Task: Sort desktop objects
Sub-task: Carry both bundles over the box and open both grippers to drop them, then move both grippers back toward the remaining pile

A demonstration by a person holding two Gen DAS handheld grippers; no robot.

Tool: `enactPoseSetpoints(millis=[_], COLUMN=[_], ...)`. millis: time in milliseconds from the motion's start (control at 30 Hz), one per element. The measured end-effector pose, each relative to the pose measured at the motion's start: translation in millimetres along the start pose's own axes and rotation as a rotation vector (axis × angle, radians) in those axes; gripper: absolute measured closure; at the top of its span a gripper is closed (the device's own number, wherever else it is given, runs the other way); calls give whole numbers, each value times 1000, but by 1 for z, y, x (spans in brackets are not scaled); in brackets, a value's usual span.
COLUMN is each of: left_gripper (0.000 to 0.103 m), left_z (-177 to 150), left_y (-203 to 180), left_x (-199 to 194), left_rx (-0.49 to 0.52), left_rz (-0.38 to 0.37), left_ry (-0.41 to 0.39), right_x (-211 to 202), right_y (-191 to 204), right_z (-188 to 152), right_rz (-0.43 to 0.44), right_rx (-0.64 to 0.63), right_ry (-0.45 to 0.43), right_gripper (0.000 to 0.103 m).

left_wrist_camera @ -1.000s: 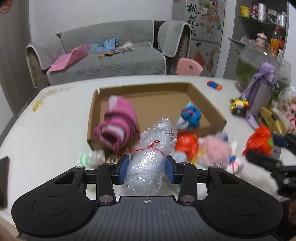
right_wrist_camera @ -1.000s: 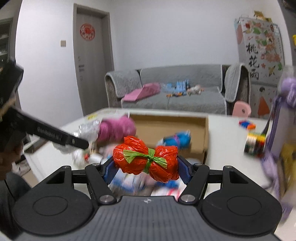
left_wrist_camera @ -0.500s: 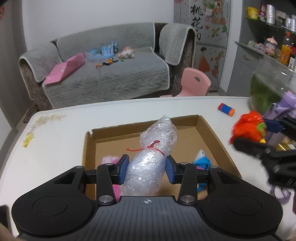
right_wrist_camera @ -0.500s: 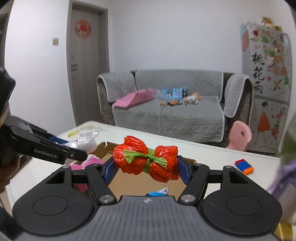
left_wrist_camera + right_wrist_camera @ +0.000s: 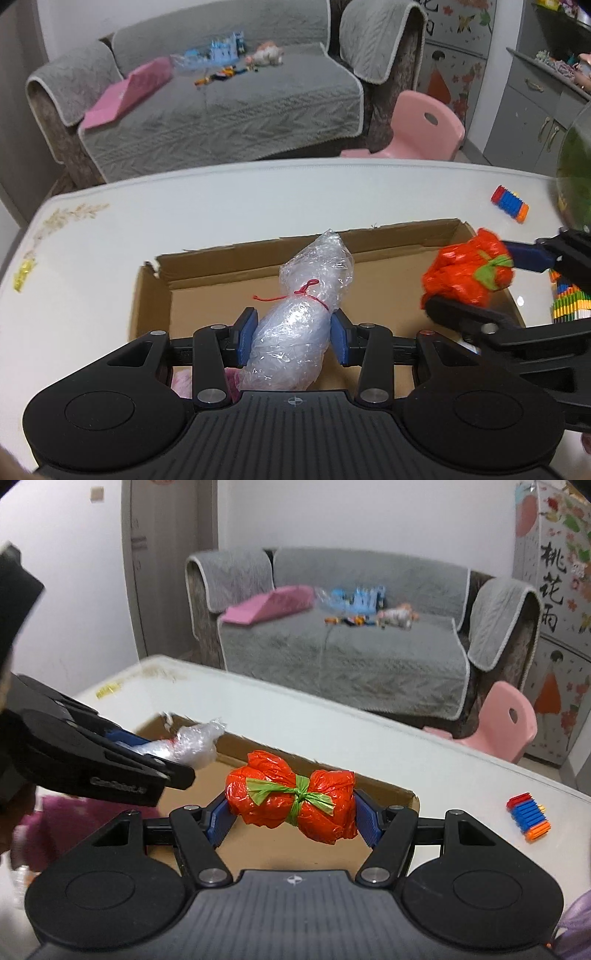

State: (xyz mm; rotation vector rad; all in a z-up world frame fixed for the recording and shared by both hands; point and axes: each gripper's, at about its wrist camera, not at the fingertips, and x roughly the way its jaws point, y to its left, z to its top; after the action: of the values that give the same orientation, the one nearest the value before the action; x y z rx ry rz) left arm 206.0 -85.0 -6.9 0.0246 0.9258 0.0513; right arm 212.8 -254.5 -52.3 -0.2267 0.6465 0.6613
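Note:
My left gripper (image 5: 293, 338) is shut on a clear plastic bundle (image 5: 299, 325) tied with red string, held over the open cardboard box (image 5: 229, 273). My right gripper (image 5: 291, 818) is shut on a red plastic bundle (image 5: 291, 799) tied with a green strip, also above the box (image 5: 391, 794). In the left wrist view the red bundle (image 5: 467, 275) hangs over the box's right side with the right gripper (image 5: 480, 284) shut on it. In the right wrist view the clear bundle (image 5: 192, 742) and left gripper (image 5: 173, 753) sit at the left. A pink item (image 5: 181, 382) lies in the box's near left corner.
A small red, blue and orange block toy (image 5: 509, 198) lies on the white table (image 5: 258, 199) beyond the box; in the right wrist view the block toy (image 5: 526, 818) is at the right. A striped colourful object (image 5: 567, 302) stands right of the box. A pink chair (image 5: 424, 129) and grey sofa (image 5: 221, 96) are behind the table.
Both grippers moved forward from the pile at the table's near side to above the box, each keeping its bundle. The red bundle has come in over the box's right side.

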Motion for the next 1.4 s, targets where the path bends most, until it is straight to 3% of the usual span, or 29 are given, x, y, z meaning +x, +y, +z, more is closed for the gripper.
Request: enactPoseSetpoints(millis=[200,500,567,633,800,933,1200,1400], left_gripper=[55,54,50,32,27,25,17,6], left_z=[11,11,13,15,18,19,7,-52], left_y=[-3,-4,-4,-5,-1,2,6,31], left_x=[30,63,65,65,60,38,-60,-126], left_rx=[-4,7,14,14,-19,-37,-6,32], left_rz=[5,21,9,16,6,-26,-78,-62], left_ry=[45,100,115,114,121,95,-55,-143], right_x=[22,36,39,41,35,18,-62,-123], right_y=[1,3,4,4,4,2,4,11], right_z=[-1,-3,-3,-2,-2,3,10,-7], right_rz=[-13,-44,-55,-59,-82,-79,-79,-59], right_rx=[2,-19,-32,-34,-26,-19,-6,-8], right_ry=[89,144,151,157,145,109,-21,-88], right_gripper=[40,39,39,38,27,21,17,10])
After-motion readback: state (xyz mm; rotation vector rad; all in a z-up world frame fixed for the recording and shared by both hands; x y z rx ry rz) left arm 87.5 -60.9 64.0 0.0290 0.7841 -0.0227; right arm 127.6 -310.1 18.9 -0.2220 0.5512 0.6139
